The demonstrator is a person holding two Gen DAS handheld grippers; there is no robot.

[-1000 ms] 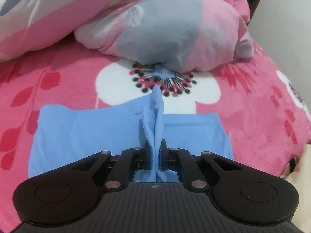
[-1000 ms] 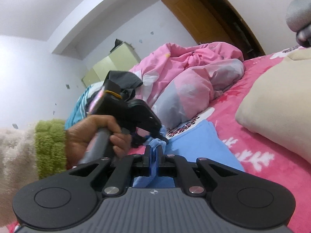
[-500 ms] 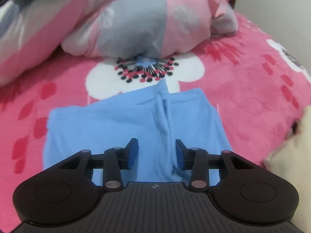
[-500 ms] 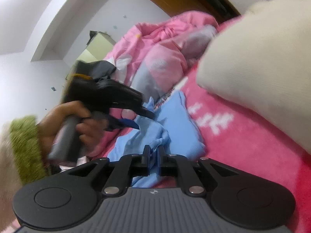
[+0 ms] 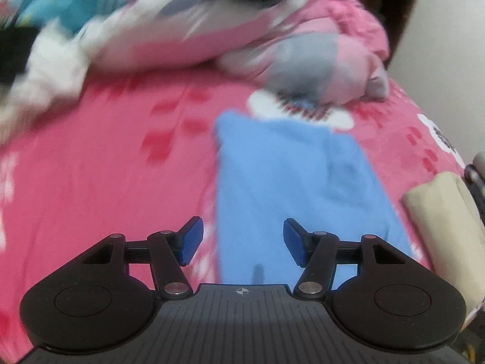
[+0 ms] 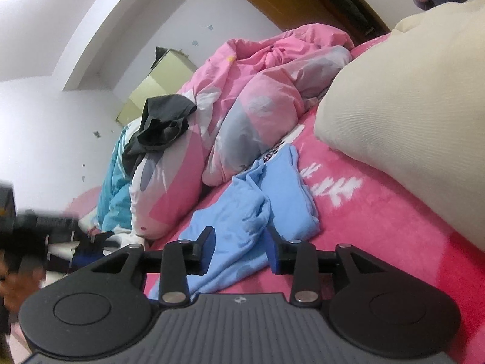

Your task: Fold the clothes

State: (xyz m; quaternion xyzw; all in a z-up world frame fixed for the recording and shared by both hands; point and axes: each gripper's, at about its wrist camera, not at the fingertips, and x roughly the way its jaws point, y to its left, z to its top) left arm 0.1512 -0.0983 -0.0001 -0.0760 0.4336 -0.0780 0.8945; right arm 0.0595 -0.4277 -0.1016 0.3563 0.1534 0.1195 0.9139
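Blue garment (image 5: 291, 182) lying on bed shows no readable writing.

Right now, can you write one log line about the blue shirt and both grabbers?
left gripper: just opened, empty | right gripper: just opened, pads off cloth | blue shirt: released, lying on pink bedspread

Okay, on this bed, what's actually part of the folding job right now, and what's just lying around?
Part of the job:
- blue garment, lying on the pink blanket
- left tongs, open, nothing between them
- right tongs, open over the blue cloth

Lying about:
- pink and grey duvet
- cream pillow
- dark garment
- teal cloth
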